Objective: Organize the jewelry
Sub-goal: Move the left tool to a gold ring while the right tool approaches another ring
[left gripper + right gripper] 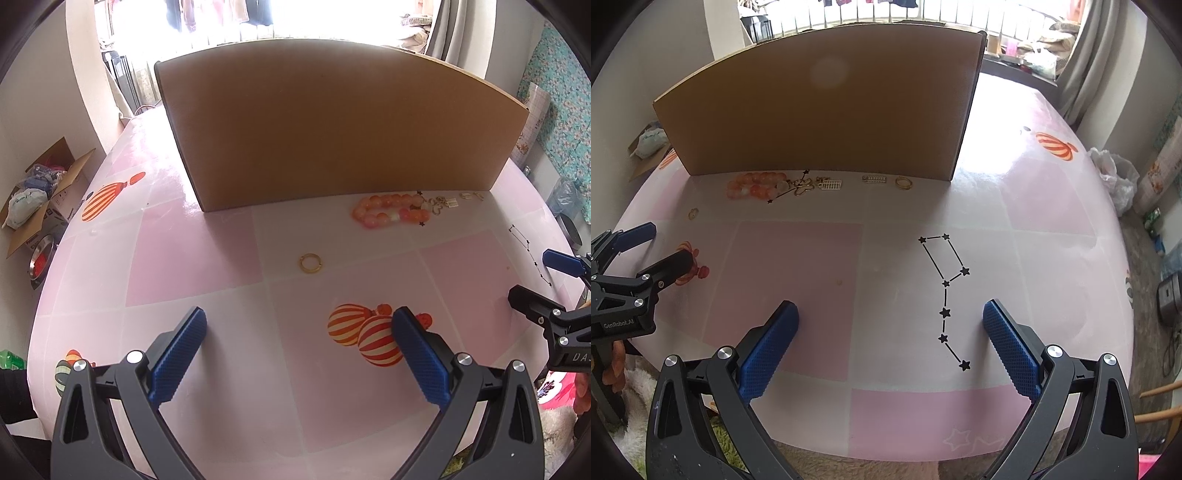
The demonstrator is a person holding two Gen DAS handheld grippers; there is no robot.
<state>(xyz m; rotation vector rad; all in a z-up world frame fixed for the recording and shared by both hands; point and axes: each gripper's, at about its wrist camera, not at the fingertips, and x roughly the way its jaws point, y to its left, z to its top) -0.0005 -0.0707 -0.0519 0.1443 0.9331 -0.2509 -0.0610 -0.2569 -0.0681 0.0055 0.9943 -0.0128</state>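
Observation:
A pink-orange bead bracelet (391,211) lies by the foot of a cardboard box (332,125), with gold charms (441,202) and small gold clasps (471,195) to its right. A gold ring (310,263) lies alone nearer me, ahead of my open, empty left gripper (299,328). In the right wrist view the bracelet (753,189), charms (803,186), a small bar piece (874,179) and a second gold ring (904,182) line the box (820,107); the lone ring (693,213) is at the left. My right gripper (891,325) is open and empty, far from them.
The round table (199,251) has a pink-and-white cloth with balloon and star prints. An open carton (40,199) and a metal bowl (40,262) sit on the floor at the left. A plastic bag (1115,177) and clutter lie beyond the table's right edge.

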